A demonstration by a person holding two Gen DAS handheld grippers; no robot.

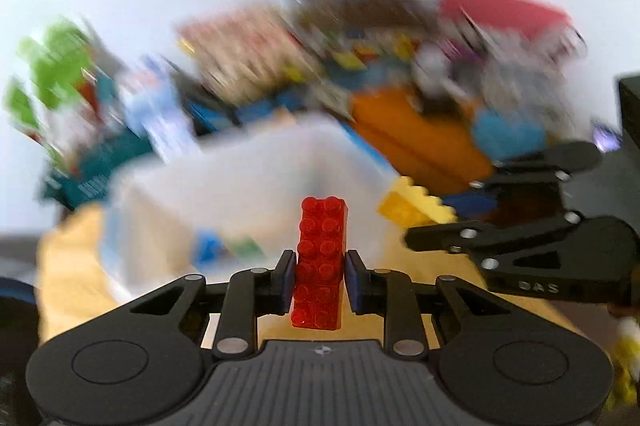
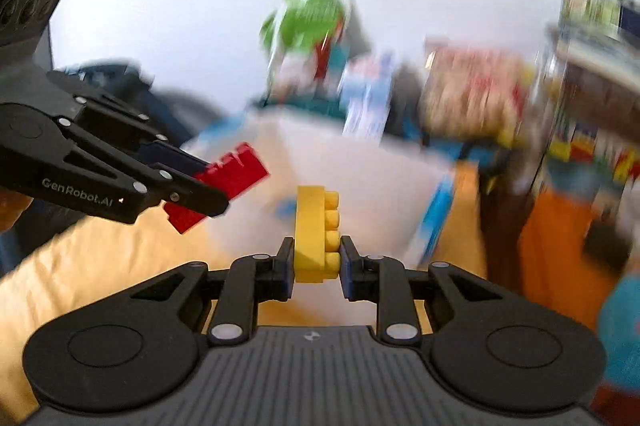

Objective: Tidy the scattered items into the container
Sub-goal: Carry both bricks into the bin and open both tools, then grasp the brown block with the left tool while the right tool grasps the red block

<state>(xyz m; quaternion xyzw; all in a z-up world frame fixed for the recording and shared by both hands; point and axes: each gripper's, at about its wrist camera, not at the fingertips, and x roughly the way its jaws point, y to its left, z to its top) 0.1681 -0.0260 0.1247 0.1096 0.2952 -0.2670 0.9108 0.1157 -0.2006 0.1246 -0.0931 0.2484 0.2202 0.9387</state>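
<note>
My left gripper [image 1: 317, 276] is shut on a long red brick [image 1: 319, 258] and holds it up in front of the translucent white container [image 1: 248, 177]. The red brick also shows in the right wrist view [image 2: 224, 181], held by the left gripper [image 2: 192, 185] at the left. My right gripper [image 2: 316, 266] is shut on a yellow brick [image 2: 316, 234], just before the container [image 2: 360, 177]. In the left wrist view the right gripper [image 1: 416, 230] and its yellow brick [image 1: 412, 201] are at the right, beside the container. Blue and green pieces [image 1: 224, 246] lie inside the container. The background is blurred.
The container stands on a yellow surface [image 1: 68, 266]. Behind it is a blurred pile of boxes and toys: a green item [image 2: 308, 17], an orange object [image 1: 420, 141], a red one [image 1: 500, 9]. A white wall is behind.
</note>
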